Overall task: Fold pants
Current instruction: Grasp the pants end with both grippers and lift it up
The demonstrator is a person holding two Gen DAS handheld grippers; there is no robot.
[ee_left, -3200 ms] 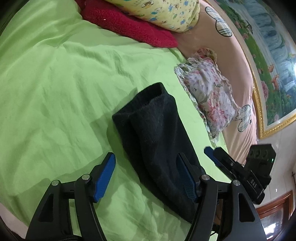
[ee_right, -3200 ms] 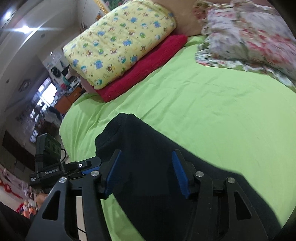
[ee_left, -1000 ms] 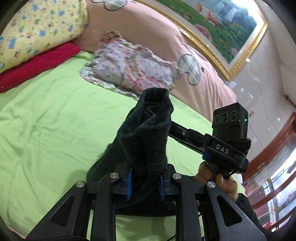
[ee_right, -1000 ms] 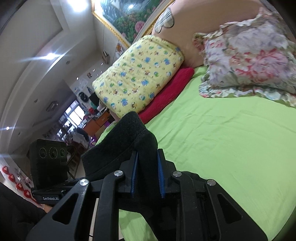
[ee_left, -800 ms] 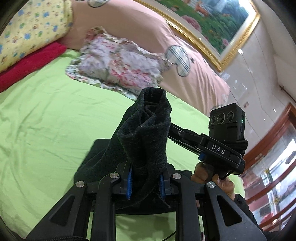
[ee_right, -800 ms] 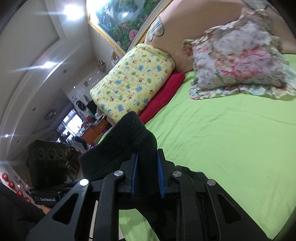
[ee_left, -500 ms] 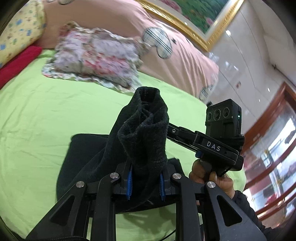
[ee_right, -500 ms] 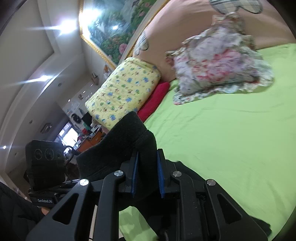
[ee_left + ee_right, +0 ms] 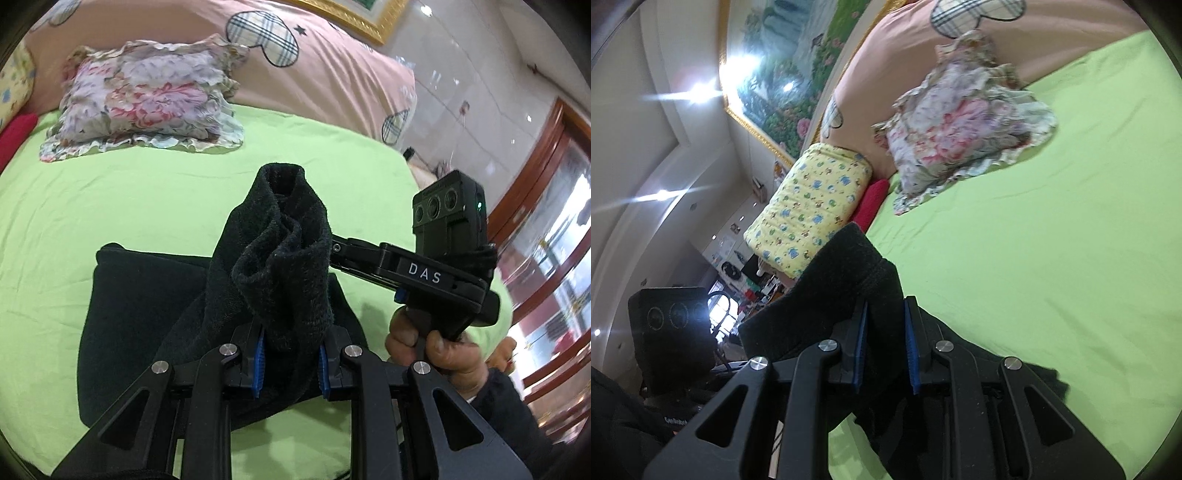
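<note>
Black knit pants (image 9: 147, 317) lie partly folded on a green bed sheet (image 9: 110, 199). My left gripper (image 9: 290, 363) is shut on one bunched end of the pants, which stands up between its blue pads. In the right wrist view my right gripper (image 9: 884, 347) is shut on another raised end of the pants (image 9: 846, 280), while the rest trails down to the sheet (image 9: 1052, 258). The right gripper's body and the hand (image 9: 432, 339) holding it show at the right of the left wrist view.
A floral pillow (image 9: 144, 99) lies at the head of the bed against a pink headboard cover (image 9: 325, 74). A yellow patterned pillow (image 9: 812, 206) rests on a red cushion (image 9: 873, 201). Wooden glass-door furniture (image 9: 546, 229) stands beyond the bed's right edge.
Both grippers have carried their pinched ends of the pants across the bed and slightly down. The views have swung, and more of the dark fabric now lies spread on the sheet.
</note>
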